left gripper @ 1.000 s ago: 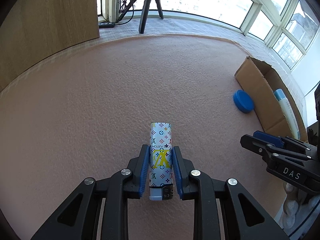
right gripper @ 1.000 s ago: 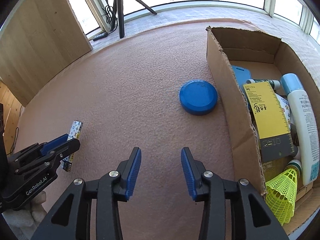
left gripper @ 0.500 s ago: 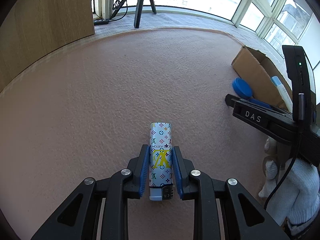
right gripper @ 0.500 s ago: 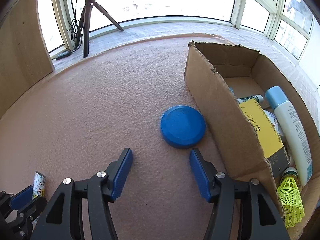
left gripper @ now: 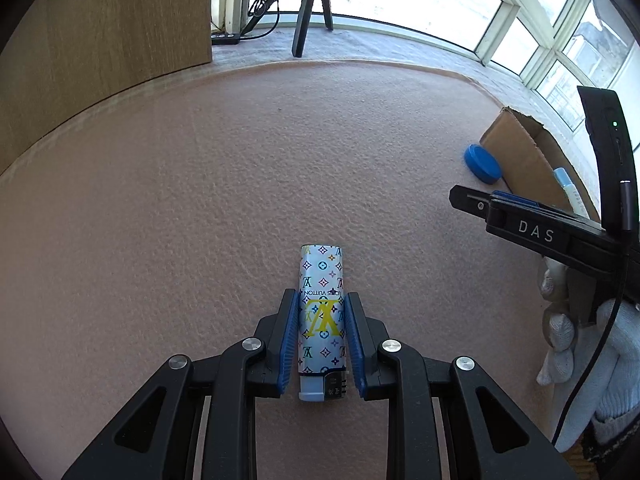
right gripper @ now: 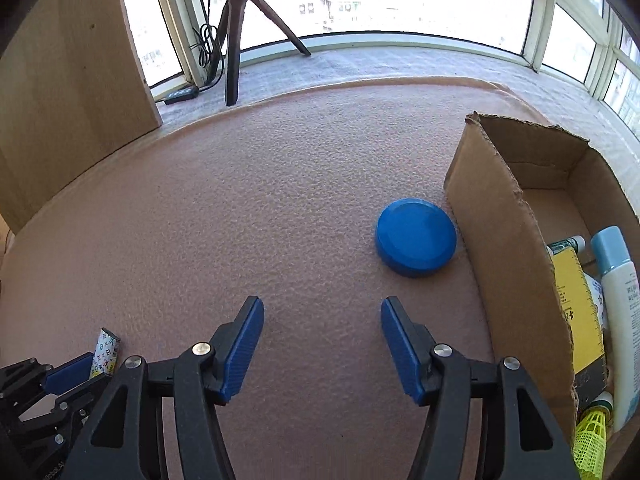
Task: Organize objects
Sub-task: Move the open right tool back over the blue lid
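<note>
My left gripper [left gripper: 322, 300] is shut on a white patterned lighter [left gripper: 322, 312], held above the pink mat; the lighter [right gripper: 106, 352] also shows at the lower left of the right wrist view. My right gripper [right gripper: 322, 308] is open and empty, its fingers a little short and left of a blue round lid [right gripper: 416, 237] lying flat beside a cardboard box [right gripper: 508, 220]. In the left wrist view the lid [left gripper: 483, 164] and box [left gripper: 516, 152] are at the right, behind my right gripper [left gripper: 464, 198].
The box holds a white bottle [right gripper: 618, 280], a yellow package [right gripper: 576, 304] and a yellow shuttlecock [right gripper: 590, 436]. A wooden panel [right gripper: 72, 80] stands at the left. A tripod [right gripper: 240, 28] and a power strip [right gripper: 180, 94] are beyond the mat's far edge.
My right gripper has opened wider and swung so the lid and box sit further right. My left gripper still holds the lighter and has hardly moved.
</note>
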Demonstrator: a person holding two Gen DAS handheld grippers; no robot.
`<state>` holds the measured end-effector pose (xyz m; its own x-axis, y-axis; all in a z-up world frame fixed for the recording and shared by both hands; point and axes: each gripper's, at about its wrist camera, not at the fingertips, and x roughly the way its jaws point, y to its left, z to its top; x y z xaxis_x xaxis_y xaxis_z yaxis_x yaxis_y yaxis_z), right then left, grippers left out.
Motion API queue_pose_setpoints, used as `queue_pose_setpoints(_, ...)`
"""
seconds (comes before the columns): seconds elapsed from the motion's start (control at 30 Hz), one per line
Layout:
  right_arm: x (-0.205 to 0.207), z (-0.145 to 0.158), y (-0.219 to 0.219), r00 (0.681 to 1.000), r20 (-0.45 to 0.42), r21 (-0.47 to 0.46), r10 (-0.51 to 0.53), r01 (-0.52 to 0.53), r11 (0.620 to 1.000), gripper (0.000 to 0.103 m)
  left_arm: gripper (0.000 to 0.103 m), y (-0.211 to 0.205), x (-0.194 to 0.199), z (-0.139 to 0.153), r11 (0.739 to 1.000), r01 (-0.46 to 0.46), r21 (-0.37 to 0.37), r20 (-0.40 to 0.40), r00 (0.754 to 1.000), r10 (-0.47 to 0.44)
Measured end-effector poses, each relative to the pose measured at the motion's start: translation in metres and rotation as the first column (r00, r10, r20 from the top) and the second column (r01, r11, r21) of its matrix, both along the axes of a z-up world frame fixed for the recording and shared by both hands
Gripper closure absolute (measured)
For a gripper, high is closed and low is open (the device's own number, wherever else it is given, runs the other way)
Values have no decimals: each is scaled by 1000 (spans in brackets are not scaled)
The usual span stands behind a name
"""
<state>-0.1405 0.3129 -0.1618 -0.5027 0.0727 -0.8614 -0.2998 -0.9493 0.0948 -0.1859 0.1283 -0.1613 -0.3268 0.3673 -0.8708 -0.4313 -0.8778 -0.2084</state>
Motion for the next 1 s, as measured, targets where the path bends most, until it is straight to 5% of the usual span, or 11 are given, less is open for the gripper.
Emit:
queue_pose_setpoints(0.23,-7,41,18,997,1,-161,80,-79,984,46,78,-10,-1,-1,999,-34,23,-6,999,34)
queue_pose_setpoints(0.3,-27,54,25,993,18,-131,120,-116,985,59,78,-11,-1,-2,999,-42,31,-10,999,42)
queue_pose_setpoints(0.33,-40,57,29,990,53,-100,134,-129,987,80,78,-12,-2,-2,998,-45,31,-14,999,46)
queue_pose_setpoints(0.37,-52,58,34,986,83,-78,145,-139,987,88,78,-13,-1,-2,998,-50,34,-17,999,51)
queue_pose_setpoints(0.6,-107,17,43,915,367,56,170,-204,977,88,78,-22,0,-2,995,-75,63,-21,997,77)
queue_pose_setpoints(0.73,-118,8,53,908,402,38,122,-150,988,90,78,-29,3,1,994,-86,71,-28,996,88)
queue_pose_setpoints(1.0,-132,2,36,881,453,116,134,-207,971,91,78,-36,7,6,993,-87,84,-40,995,91)
